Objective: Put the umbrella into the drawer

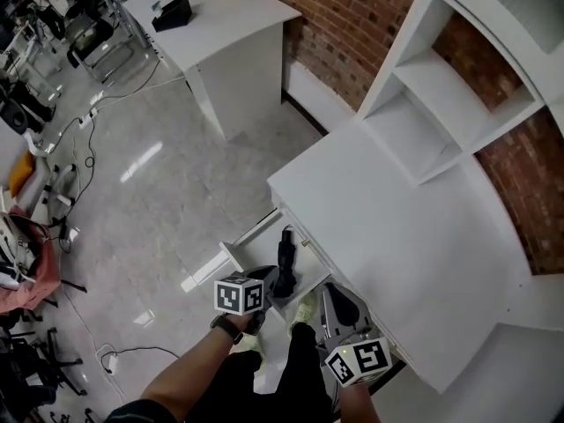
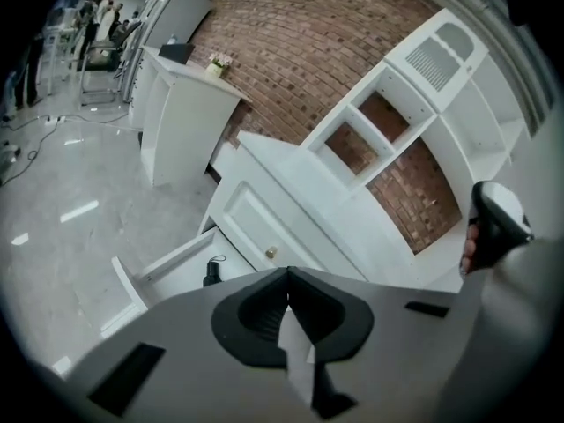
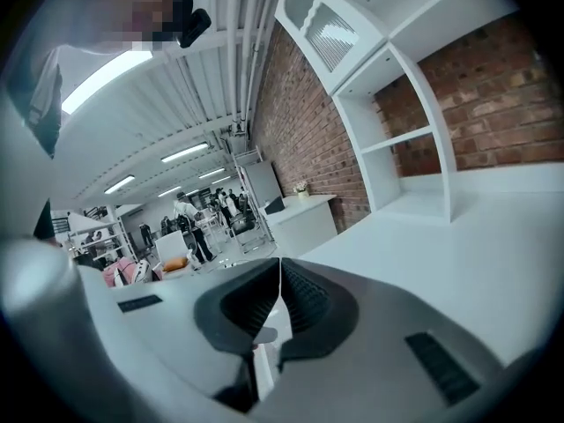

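Left gripper point(image 2: 286, 276): jaws are closed together and nothing is held. Right gripper point(image 3: 280, 267) is likewise closed and empty. The umbrella point(image 1: 284, 261) is seen lying inside the open drawer point(image 1: 249, 233), left of the white cabinet top point(image 1: 388, 227). It is judged light, stiff along the folded shaft, with soft, slightly slippery fabric. It is best gripped mid-body, not by the loop. It is black, compact and folded, with a strap loop at one end.

Head view steeply down on white desk point(image 1: 397, 227), both gripper views nearer, sharing that desk
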{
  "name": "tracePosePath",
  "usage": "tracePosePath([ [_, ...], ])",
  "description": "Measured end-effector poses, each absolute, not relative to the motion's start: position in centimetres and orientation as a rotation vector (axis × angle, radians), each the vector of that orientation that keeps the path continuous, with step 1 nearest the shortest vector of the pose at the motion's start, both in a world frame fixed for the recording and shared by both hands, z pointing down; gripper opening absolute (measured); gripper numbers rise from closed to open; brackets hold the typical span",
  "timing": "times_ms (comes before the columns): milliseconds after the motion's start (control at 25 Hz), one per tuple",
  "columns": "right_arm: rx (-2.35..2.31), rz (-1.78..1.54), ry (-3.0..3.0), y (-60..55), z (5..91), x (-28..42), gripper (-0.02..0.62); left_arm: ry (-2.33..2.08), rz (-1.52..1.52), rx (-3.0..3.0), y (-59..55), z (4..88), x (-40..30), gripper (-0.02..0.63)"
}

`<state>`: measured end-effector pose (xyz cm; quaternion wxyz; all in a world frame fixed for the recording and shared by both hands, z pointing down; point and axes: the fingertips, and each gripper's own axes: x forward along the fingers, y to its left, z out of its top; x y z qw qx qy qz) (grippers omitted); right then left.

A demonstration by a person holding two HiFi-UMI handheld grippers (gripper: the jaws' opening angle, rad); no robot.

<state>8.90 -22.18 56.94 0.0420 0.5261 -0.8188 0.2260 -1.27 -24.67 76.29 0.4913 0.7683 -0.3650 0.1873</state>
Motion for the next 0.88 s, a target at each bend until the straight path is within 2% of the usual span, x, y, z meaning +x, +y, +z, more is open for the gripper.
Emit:
tracePosePath([
  [400, 1.61, 0.546, -2.538, -20.5, 49.4, 8.3, 0.005, -0.884, 0.334, 2.129, -22.1, 59.9, -1.6, 0.006],
  [880, 1.636, 0.422, -2.563, -19.9, 42.4, 6.7, 0.005, -0.968, 0.18, 2.324, -20.9, 46.5, -3.6, 0.006],
])
